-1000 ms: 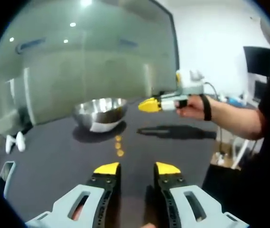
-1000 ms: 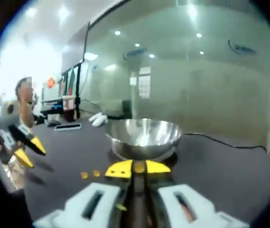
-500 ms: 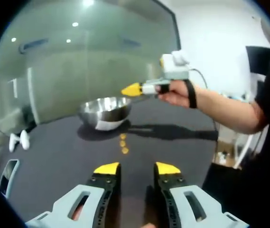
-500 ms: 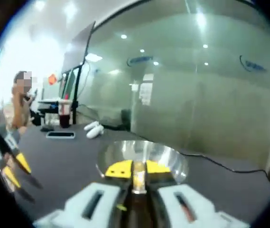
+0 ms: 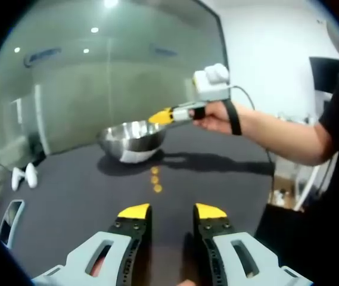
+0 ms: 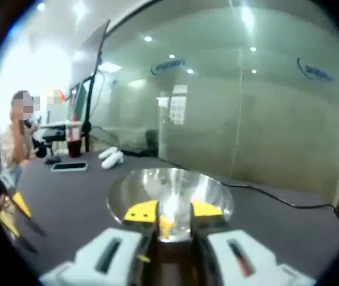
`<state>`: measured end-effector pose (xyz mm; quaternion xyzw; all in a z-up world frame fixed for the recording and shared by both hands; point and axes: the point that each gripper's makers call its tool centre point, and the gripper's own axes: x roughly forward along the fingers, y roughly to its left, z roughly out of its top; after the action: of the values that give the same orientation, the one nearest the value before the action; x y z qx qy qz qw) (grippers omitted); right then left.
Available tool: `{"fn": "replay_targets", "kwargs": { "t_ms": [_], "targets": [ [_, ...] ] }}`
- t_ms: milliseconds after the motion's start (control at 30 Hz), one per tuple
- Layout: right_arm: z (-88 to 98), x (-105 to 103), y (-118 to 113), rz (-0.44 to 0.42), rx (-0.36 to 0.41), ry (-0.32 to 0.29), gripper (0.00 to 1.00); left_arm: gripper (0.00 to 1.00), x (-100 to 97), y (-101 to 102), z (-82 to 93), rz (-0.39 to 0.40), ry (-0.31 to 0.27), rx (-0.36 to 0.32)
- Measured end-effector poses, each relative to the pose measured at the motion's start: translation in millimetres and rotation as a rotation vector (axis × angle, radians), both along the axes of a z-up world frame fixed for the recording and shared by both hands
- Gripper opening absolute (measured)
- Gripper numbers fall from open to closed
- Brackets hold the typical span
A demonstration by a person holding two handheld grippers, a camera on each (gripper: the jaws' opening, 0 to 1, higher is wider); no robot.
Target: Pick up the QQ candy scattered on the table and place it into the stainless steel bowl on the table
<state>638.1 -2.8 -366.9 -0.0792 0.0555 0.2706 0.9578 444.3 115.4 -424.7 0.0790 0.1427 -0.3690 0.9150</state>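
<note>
A dark phone (image 6: 69,167) lies flat on the dark table (image 6: 288,229). Just beyond the phone stands a cup (image 6: 74,145), and to its right lie two white controllers (image 6: 111,157). A glass wall (image 6: 246,101) stands behind them.

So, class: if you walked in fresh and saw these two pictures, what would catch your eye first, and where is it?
First the stainless steel bowl, shiny on the dark table, with the right gripper held over its rim and a yellow candy between its parted jaws. Next, three candies lie in a short line on the table in front of the bowl, beyond the open left gripper.
</note>
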Motion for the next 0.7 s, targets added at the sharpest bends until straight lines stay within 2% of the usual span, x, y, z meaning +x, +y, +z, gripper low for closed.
{"fn": "replay_targets", "kwargs": {
  "t_ms": [233,433,533,700],
  "targets": [
    [0.9,-11,-5,0.02,0.011,-0.006,0.2,0.3,-0.3,-3,-2.9,-0.005,0.0,0.0],
    [-1.1,-24,-18,0.02,0.034,-0.003,0.2,0.29,6.2,3,8.0,0.034,-0.042,-0.02],
    [0.7,-35,-22,0.043,-0.006,-0.05,0.18,0.29,7.2,2,9.1,0.032,-0.05,-0.017],
    [-15.4,-59,-20,0.122,-0.008,-0.015,0.18,0.29,6.1,-1,6.8,0.026,-0.051,-0.013]
  ]
}}
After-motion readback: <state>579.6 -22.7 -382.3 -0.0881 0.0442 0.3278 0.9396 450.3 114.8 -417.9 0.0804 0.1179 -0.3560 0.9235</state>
